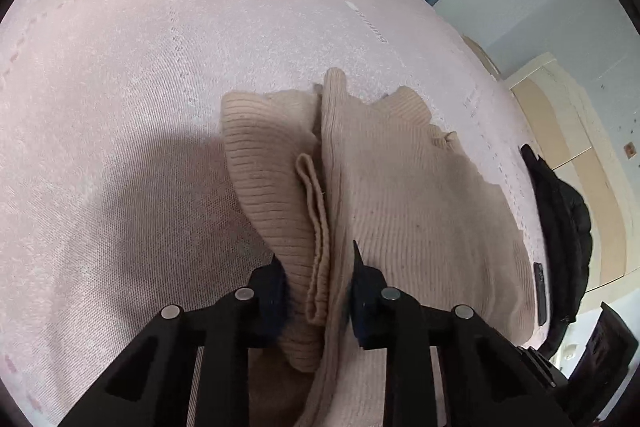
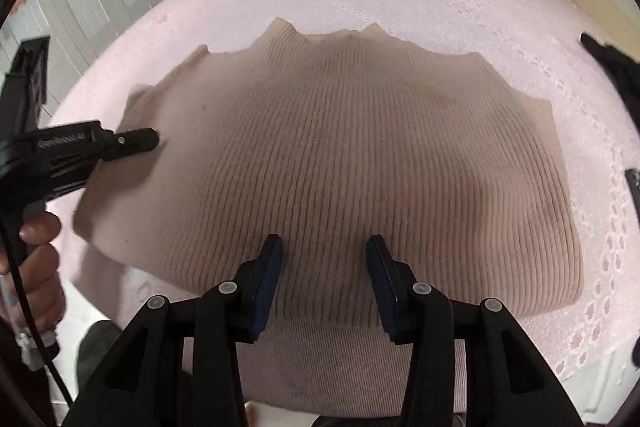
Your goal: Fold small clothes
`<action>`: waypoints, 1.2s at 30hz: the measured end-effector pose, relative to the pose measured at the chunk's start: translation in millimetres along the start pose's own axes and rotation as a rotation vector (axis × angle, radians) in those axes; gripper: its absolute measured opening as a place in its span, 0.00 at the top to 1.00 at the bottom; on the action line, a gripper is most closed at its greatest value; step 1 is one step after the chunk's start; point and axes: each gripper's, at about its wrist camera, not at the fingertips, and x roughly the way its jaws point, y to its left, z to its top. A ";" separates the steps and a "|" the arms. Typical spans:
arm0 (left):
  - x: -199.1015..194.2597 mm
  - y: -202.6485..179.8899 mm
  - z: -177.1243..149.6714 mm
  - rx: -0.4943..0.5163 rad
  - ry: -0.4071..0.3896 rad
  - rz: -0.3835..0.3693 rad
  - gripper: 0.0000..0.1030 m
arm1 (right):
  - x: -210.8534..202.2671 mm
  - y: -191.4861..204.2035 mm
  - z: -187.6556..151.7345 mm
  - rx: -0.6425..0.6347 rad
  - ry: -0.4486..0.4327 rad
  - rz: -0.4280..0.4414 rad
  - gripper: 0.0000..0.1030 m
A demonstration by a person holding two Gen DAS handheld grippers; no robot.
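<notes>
Currently I am in the gather-and-fold step: the beige ribbed knit sweater (image 2: pixel 340 155) lies spread on the pink bedspread (image 1: pixel 140 87), its far edge wavy and its near hem reaching down toward the right gripper (image 2: pixel 325 247).

Left gripper (image 1: pixel 316 267): in its own wrist view, the two dark pads sit on either side of a bunched fold of the sweater, with a narrow ribbed cuff or sleeve edge (image 1: pixel 314 227) standing up between them. The knit fills the gap and both pads appear to press against it, so I read this gripper as clenched on the sweater at its left side. In the right wrist view the same tool reaches in from the left, carried by a person's hand (image 2: pixel 38 259), its tip resting on the sweater's left edge.

Right gripper: the jaws stand apart above the lower middle of the sweater. No fabric is visible between the pads, so I judge it released and carrying nothing.

Next move, as I judge it: keep the left grip firm and carry the gathered side across toward the centre, while the right gripper descends to pin or take the hem. Both layers must be caught, or the sleeve may slip free. A dark garment (image 1: pixel 560 211) lies at the bed's right edge, well apart.
</notes>
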 end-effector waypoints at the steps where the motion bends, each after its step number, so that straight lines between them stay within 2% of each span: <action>1: -1.8 -3.5 0.2 0.006 -0.003 0.010 0.77 | -3.8 -5.9 -0.9 0.018 -0.001 0.014 0.58; 6: -19.1 -21.3 5.0 -0.001 -0.034 0.022 0.78 | -24.7 -37.9 -3.9 0.112 -0.016 0.020 0.58; 13: -45.8 -69.3 15.6 0.035 -0.060 0.065 0.79 | -68.1 -114.1 -9.8 0.290 -0.100 0.008 0.58; 20: -60.2 -144.2 17.6 0.074 -0.107 0.050 0.79 | -107.1 -187.6 -31.9 0.426 -0.159 -0.068 0.58; 25: -51.3 -210.6 5.0 0.197 -0.110 0.041 0.79 | -131.1 -226.5 -53.9 0.500 -0.174 -0.104 0.58; 30: -10.7 -272.9 -29.0 0.288 -0.035 0.006 0.79 | -142.2 -250.6 -73.8 0.553 -0.158 -0.128 0.58; 33: 26.6 -291.8 -53.3 0.298 0.048 0.007 0.79 | -144.5 -256.3 -83.4 0.559 -0.138 -0.135 0.58; 36: 51.9 -297.7 -70.6 0.278 0.131 -0.026 0.73 | -143.5 -260.2 -90.4 0.551 -0.128 -0.141 0.58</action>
